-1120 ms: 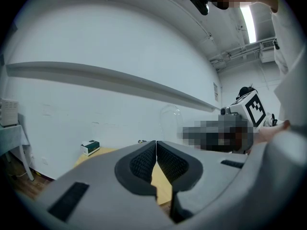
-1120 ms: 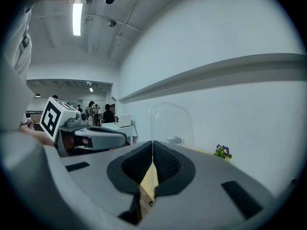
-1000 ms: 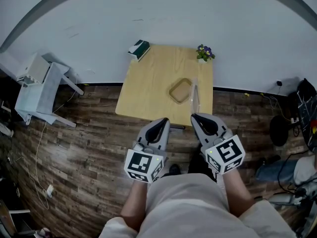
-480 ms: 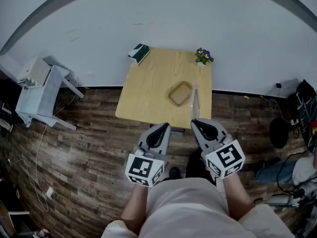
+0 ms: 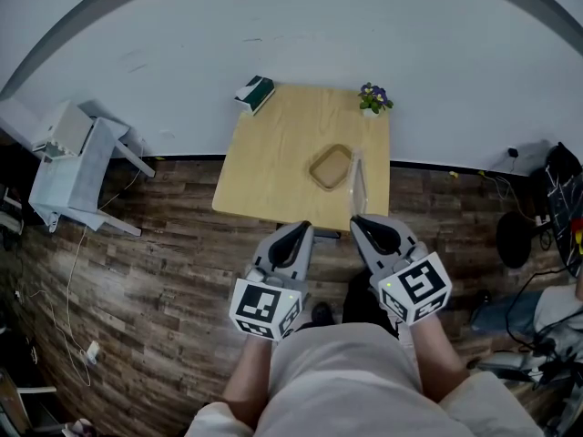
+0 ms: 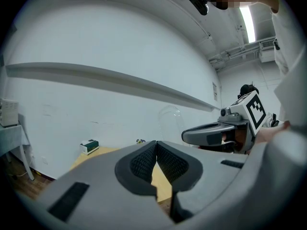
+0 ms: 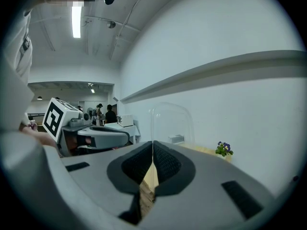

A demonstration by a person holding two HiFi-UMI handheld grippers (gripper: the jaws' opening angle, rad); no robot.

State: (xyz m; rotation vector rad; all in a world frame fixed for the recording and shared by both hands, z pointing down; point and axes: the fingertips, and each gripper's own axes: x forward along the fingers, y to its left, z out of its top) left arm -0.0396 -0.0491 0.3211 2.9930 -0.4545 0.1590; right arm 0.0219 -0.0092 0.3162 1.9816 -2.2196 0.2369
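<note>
Nothing handled yet: dome [image 5: 357, 185] stands untouched on table [image 5: 273, 153], near its front right edge, just beside tray [image 5: 331, 167]. Left gripper [image 5: 298, 231] and right gripper [image 5: 363, 224] both pressed together, empty. Held side by side short of the table's front edge, pointing at it; right lines up with dome

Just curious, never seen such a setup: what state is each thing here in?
left gripper: jaws shut, empty.
right gripper: jaws shut, empty.
wooden tray: flat on the table, empty.
clear dome cover: upright on the table, beside the wooden tray.
potted flower: upright, far right corner.
green box: lying flat, far left corner.
</note>
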